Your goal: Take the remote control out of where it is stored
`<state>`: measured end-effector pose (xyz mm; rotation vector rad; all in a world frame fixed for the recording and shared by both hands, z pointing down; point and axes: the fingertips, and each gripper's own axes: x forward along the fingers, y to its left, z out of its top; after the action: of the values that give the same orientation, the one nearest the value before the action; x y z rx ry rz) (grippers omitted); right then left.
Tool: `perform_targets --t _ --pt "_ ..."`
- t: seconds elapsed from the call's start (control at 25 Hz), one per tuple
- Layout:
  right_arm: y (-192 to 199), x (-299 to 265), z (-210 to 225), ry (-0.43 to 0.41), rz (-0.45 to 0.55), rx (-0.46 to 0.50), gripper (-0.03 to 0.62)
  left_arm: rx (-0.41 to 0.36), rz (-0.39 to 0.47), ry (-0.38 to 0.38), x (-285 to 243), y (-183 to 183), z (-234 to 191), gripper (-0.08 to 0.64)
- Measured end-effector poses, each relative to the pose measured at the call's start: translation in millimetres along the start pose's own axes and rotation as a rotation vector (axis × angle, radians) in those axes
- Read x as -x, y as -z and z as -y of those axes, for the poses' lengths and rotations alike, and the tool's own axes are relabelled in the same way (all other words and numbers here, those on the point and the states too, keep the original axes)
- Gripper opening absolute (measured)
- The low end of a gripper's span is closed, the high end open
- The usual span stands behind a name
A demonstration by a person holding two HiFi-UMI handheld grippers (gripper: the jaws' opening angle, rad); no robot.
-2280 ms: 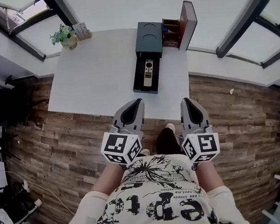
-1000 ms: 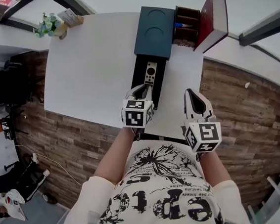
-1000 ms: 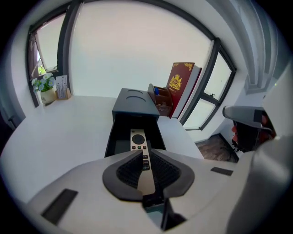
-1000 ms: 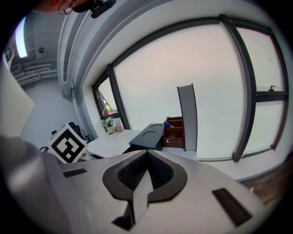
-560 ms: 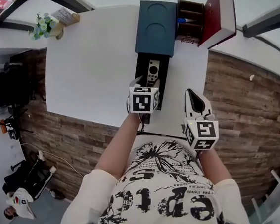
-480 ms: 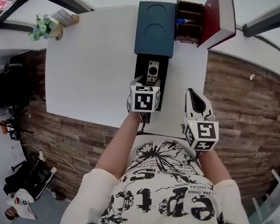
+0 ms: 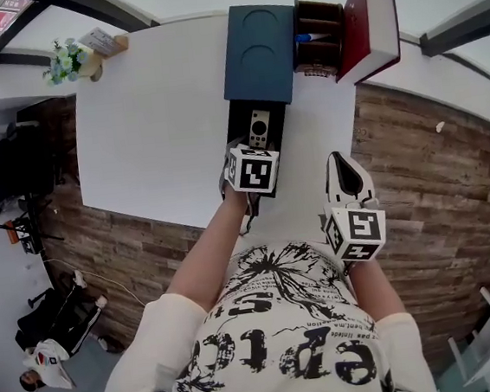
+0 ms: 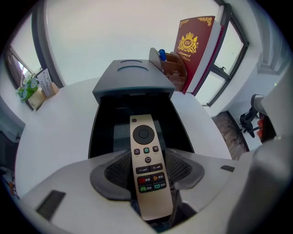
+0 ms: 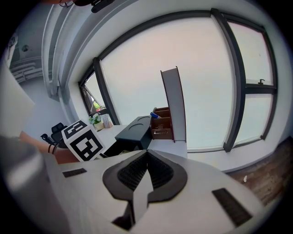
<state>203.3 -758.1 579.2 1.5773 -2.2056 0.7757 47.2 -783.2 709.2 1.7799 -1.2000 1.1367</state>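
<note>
A slim beige remote control (image 8: 145, 155) (image 7: 258, 128) lies lengthwise in the pulled-out drawer (image 8: 103, 132) (image 7: 239, 120) of a dark box (image 8: 132, 80) (image 7: 256, 55) on the white table (image 7: 150, 122). My left gripper (image 8: 147, 157) (image 7: 252, 150) is over the drawer's near end. Its jaws are opening, with the remote's lower half between the pads. My right gripper (image 9: 147, 155) (image 7: 340, 169) hangs at the table's near edge, to the right of the drawer, shut with nothing in it.
A red book (image 7: 370, 17) (image 8: 197, 50) stands upright beside a wooden organiser (image 7: 317, 39) (image 8: 174, 68) to the right of the box. A small potted plant (image 7: 64, 62) (image 8: 29, 89) and a card sit at the far left corner. Wooden floor surrounds the table.
My left gripper has moved forward over the drawer, and its jaws now stand apart on either side of the remote. The right gripper has barely moved.
</note>
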Motion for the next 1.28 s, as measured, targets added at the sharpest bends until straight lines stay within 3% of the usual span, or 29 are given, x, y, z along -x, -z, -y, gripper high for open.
perform_targets --t 0.28,0.44,0.6,0.88,1.08,1.28 --pt "-7.0 0.6 2.3 0.004 0.010 0.030 0.002 0.009 0.009 0.005 -0.9 -1.0 -2.0 0.222" --pt "-10.2 3.2 -1.4 0.002 0.014 0.054 0.002 0.057 0.016 0.046 6.4 1.4 -2.5 0.219" --pt "-14.8 3.8 -7.2 -0.001 0.023 0.109 0.002 0.084 0.077 0.054 25.8 -8.2 -1.9 0.219" --pt "-28.4 10.9 -27.9 -0.029 0.059 0.150 0.002 0.028 0.274 0.063 85.0 -40.5 11.6 0.219" --pt "-52.9 21.9 -42.2 -0.048 0.122 0.162 0.002 -0.008 0.480 0.067 141.6 -78.7 22.7 0.220" --pt "-85.0 43.5 -54.2 -0.060 0.210 0.160 0.002 0.003 0.713 0.132 211.4 -106.9 39.3 0.220"
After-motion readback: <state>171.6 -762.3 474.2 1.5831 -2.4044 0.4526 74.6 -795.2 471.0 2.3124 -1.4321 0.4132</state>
